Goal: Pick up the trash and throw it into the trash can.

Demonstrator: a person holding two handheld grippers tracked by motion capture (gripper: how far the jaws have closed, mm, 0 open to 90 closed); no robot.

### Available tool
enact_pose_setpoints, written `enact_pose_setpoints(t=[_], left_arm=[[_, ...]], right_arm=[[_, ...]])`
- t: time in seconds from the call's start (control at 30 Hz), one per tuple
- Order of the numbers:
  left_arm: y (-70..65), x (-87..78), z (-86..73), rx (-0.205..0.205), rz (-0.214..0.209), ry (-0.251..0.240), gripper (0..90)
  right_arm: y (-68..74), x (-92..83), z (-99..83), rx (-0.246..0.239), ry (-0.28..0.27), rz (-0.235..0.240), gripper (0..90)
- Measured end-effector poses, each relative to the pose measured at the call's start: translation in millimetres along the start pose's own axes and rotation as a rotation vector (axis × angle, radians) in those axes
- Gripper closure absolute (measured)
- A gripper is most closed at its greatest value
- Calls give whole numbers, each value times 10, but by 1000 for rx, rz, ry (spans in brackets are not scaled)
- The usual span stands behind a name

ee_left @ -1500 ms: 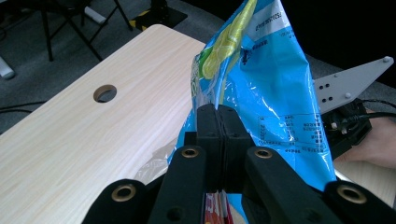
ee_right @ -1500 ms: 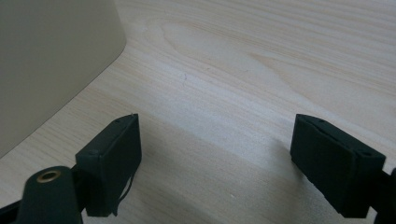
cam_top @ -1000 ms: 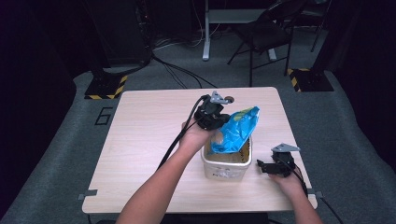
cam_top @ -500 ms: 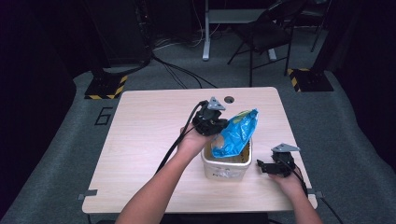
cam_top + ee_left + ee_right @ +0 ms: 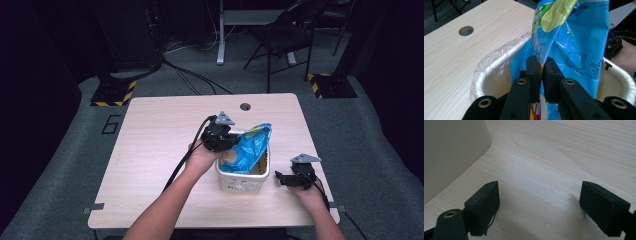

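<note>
A blue snack bag stands tilted in a cream bin lined with clear plastic. My left gripper reaches over the bin's left rim. Its jaws have just been opening and now stand a slim gap apart, with the bag's edge still between the pads. My right gripper rests low over the table to the right of the bin. It is open wide with nothing between its jaws, and the bin wall shows on its left side.
A round cable hole lies in the table behind the bin. The left half of the wooden table is bare. A chair and striped stand bases sit on the floor beyond.
My left hand has sunk, bringing the bag lower into the bin. The right hand has kept still.
</note>
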State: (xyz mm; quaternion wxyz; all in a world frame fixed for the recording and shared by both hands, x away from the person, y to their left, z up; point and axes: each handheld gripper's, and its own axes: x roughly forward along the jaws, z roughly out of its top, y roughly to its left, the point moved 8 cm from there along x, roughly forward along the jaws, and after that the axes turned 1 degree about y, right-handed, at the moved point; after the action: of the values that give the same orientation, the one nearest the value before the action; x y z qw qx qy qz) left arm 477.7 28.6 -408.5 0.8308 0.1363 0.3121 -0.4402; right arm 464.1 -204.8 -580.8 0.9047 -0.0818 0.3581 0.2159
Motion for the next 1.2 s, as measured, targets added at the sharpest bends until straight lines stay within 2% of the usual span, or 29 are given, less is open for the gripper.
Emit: enact_pose_setpoints(t=[0.1, 0.2, 0.37, 0.4, 0.57, 0.83, 1.2], left_arm=[[7, -20, -23, -15, -11, -8, 765], [0, -58, -27, -21, -26, -21, 648], [12, -111, -30, -30, -14, -31, 467], [26, -145, -31, -29, 2, -39, 449], [59, -209, -36, -28, 20, -46, 439], [210, -311, -94, -44, 53, -58, 439], [470, -444, -304, -69, 122, -48, 434]], right_arm=[[0, 0, 0, 0, 0, 0, 157], [-1, 0, -1, -2, 0, -1, 157], [1, 0, 0, -2, 0, 1, 159], [2, 0, 0, -2, 0, 1, 159], [0, 1, 0, -4, 0, 1, 159], [1, 2, 2, -3, -2, 1, 159], [1, 2, 2, -3, -2, 1, 159]])
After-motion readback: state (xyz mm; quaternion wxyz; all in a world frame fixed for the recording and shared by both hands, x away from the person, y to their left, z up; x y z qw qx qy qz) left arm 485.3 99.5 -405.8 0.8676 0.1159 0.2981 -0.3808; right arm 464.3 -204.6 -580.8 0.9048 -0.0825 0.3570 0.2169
